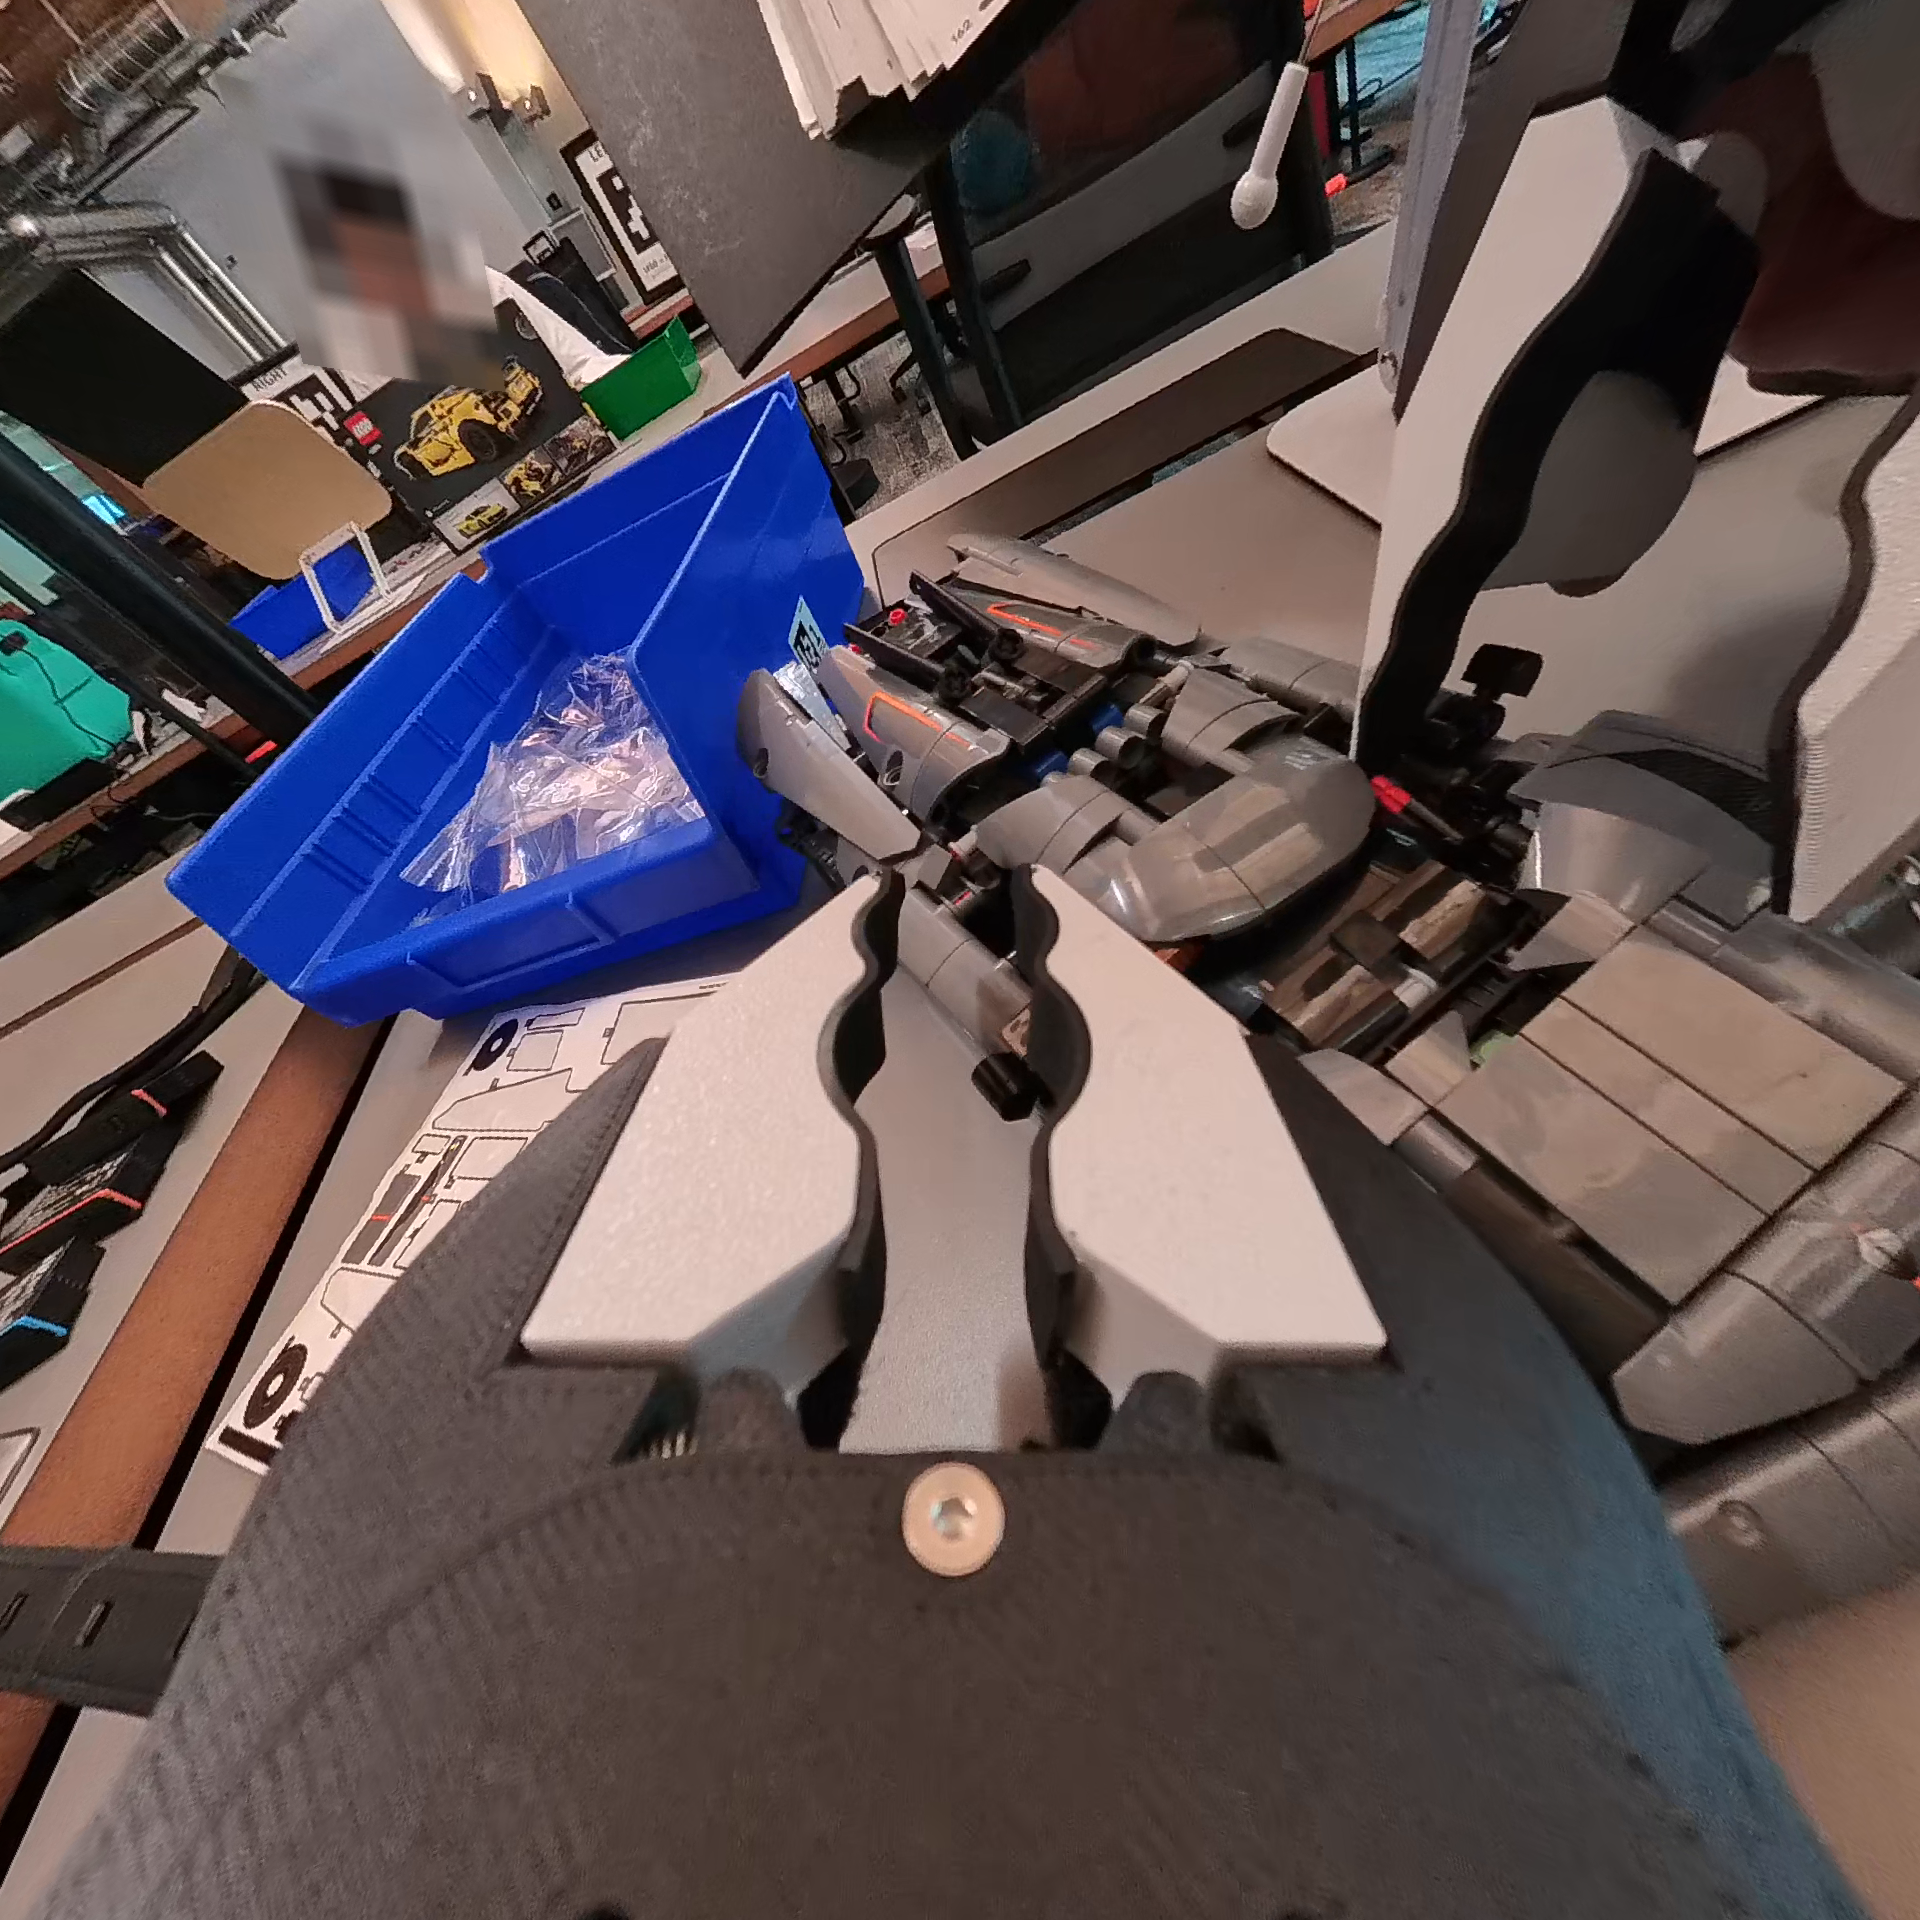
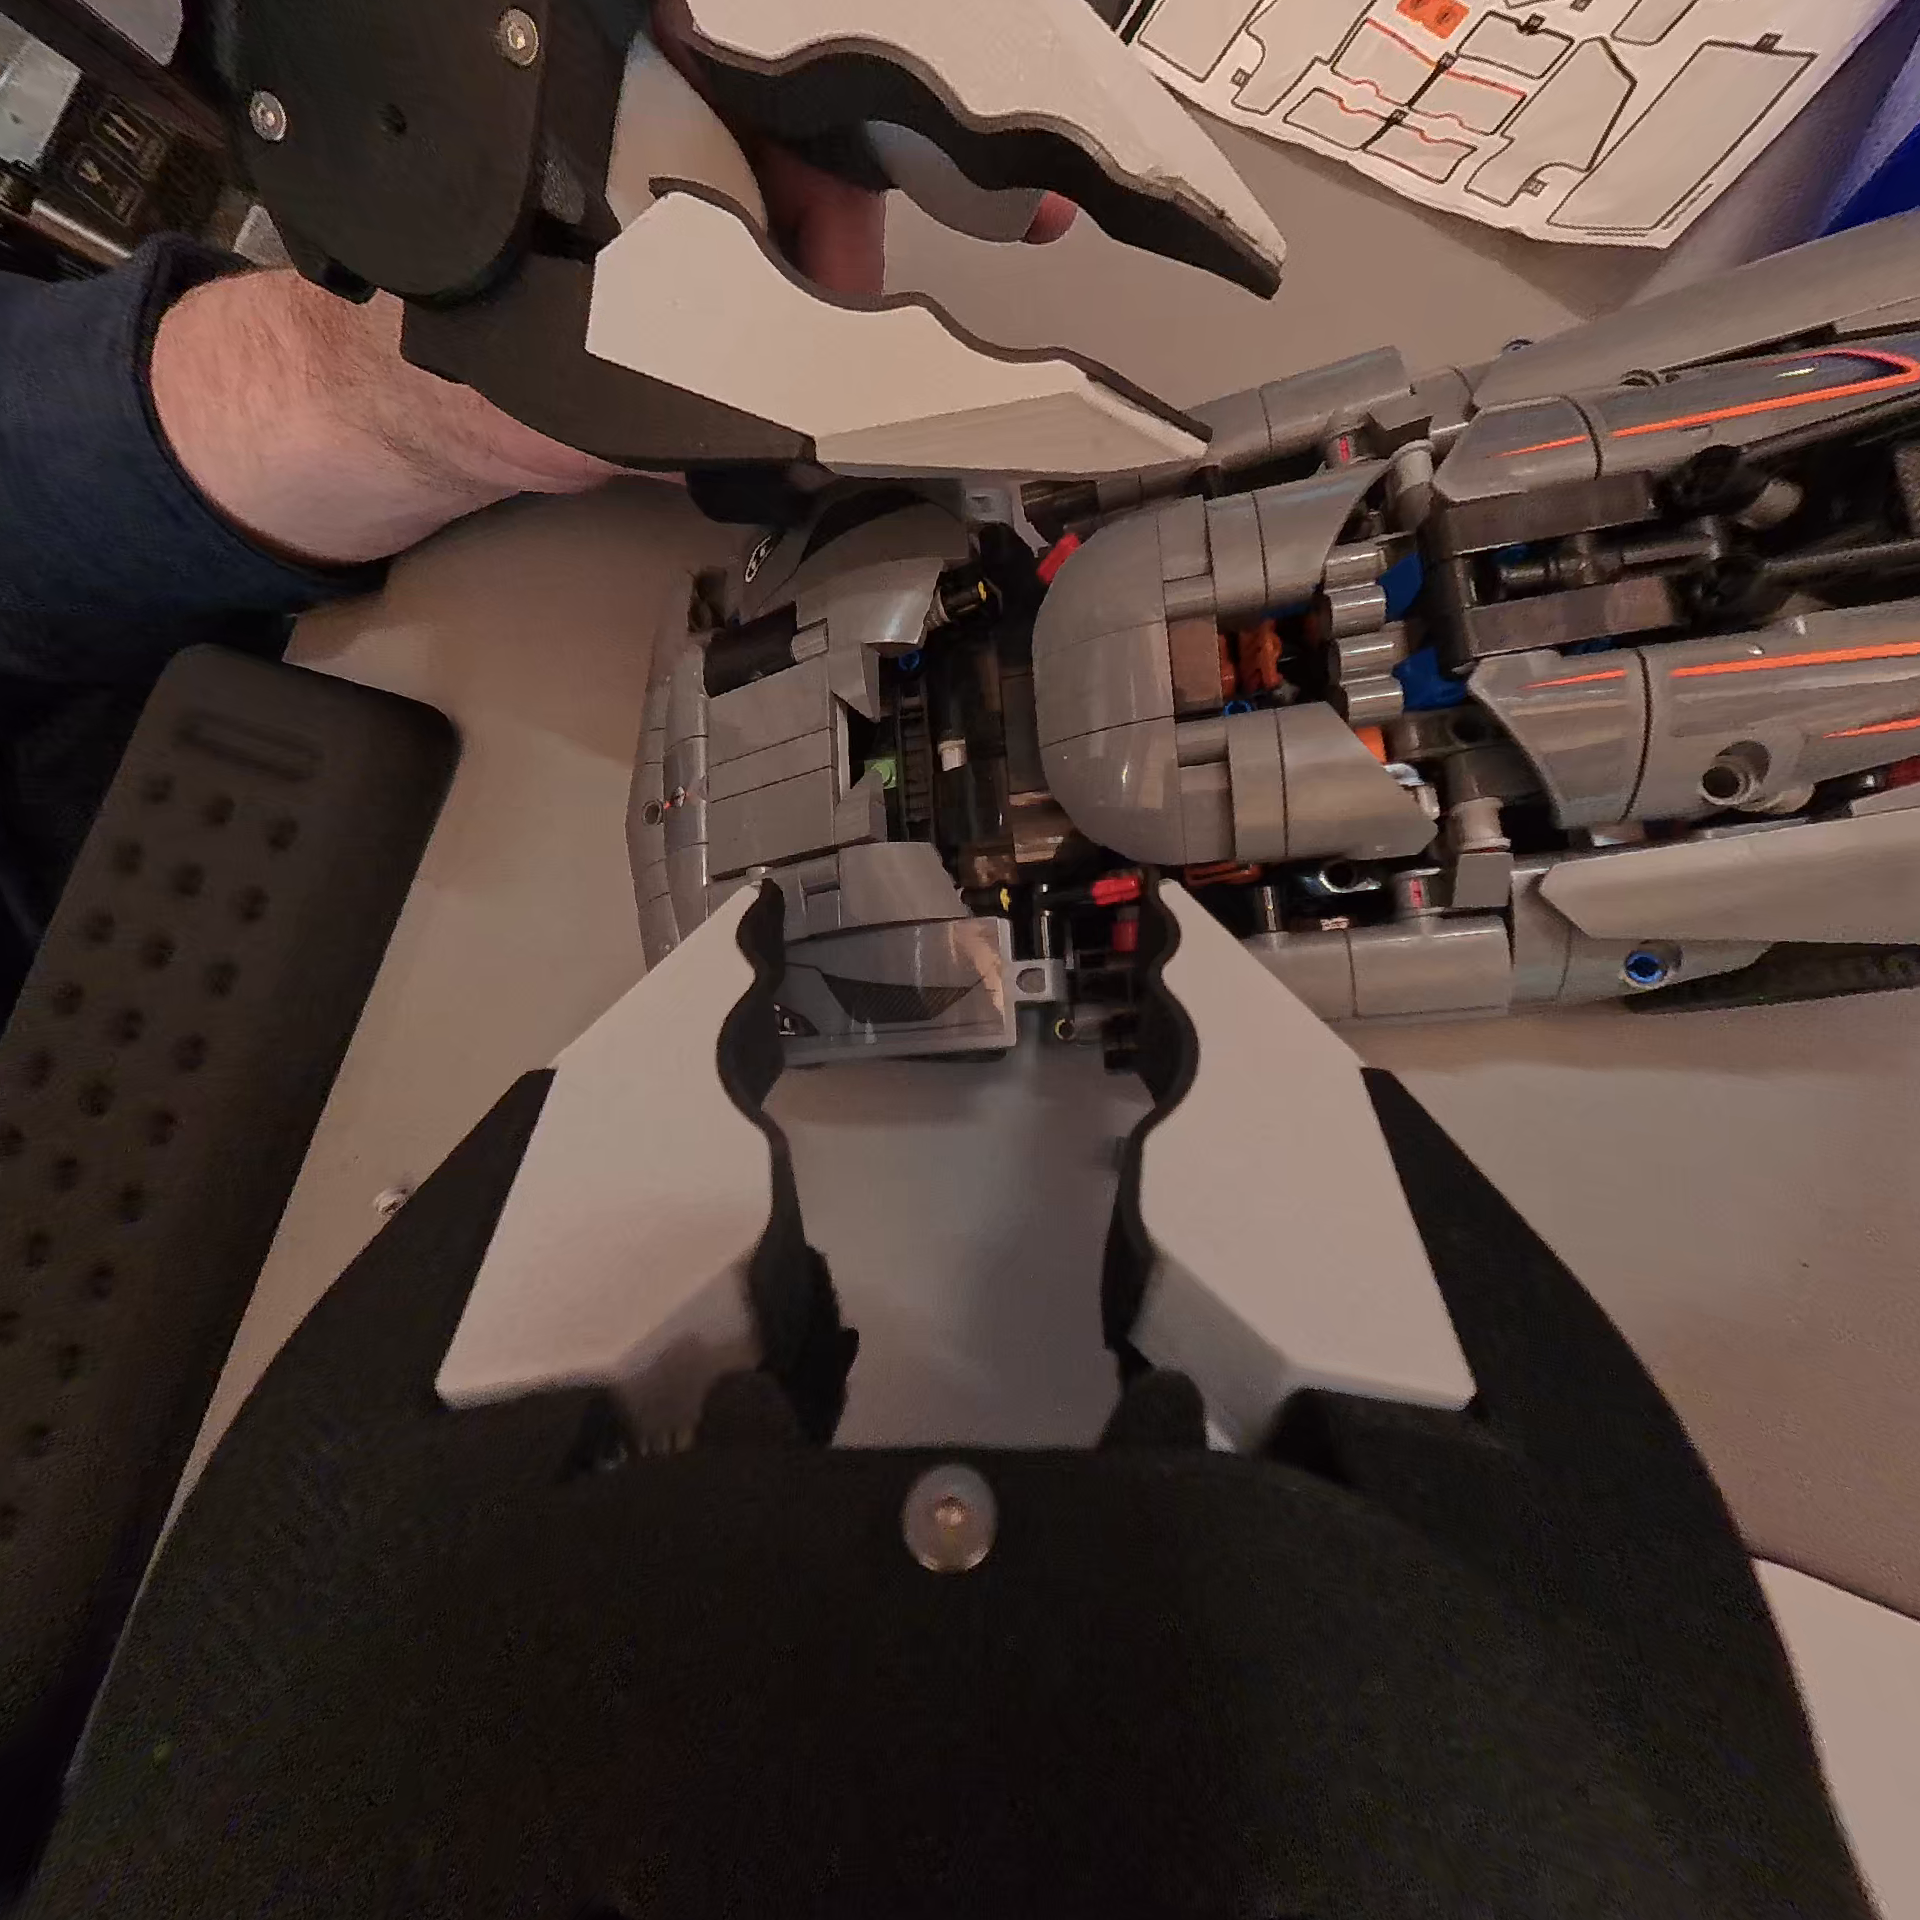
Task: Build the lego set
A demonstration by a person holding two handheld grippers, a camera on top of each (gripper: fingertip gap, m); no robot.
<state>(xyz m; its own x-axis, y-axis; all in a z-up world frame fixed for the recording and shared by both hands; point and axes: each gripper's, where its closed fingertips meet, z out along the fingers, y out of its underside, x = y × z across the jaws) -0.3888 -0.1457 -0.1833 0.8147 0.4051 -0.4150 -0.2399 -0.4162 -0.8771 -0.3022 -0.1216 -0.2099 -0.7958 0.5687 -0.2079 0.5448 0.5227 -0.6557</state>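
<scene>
A large grey lego car with orange stripes (image 1: pixel 1257 831) lies on the grey table, and it also fills the middle of the right wrist view (image 2: pixel 1132 707). My left gripper (image 1: pixel 954 894) is open with a narrow gap and hovers over the car's near side. A small black pin (image 1: pixel 1003 1083) shows beside its right finger; I cannot tell if they touch. The left gripper also shows at the top of the right wrist view (image 2: pixel 1231 353). My right gripper (image 2: pixel 961 914) is open wide and straddles the car's front headlight corner (image 2: pixel 894 987). It comes down from the upper right in the left wrist view (image 1: pixel 1579 810).
A blue bin (image 1: pixel 727 582) with clear plastic bags (image 1: pixel 561 790) stands left of the car. A white printed sheet (image 1: pixel 436 1164) lies beside it and shows in the right wrist view (image 2: pixel 1455 104). A black perforated pad (image 2: pixel 156 987) lies left. A person's forearm (image 2: pixel 312 416) rests behind the car.
</scene>
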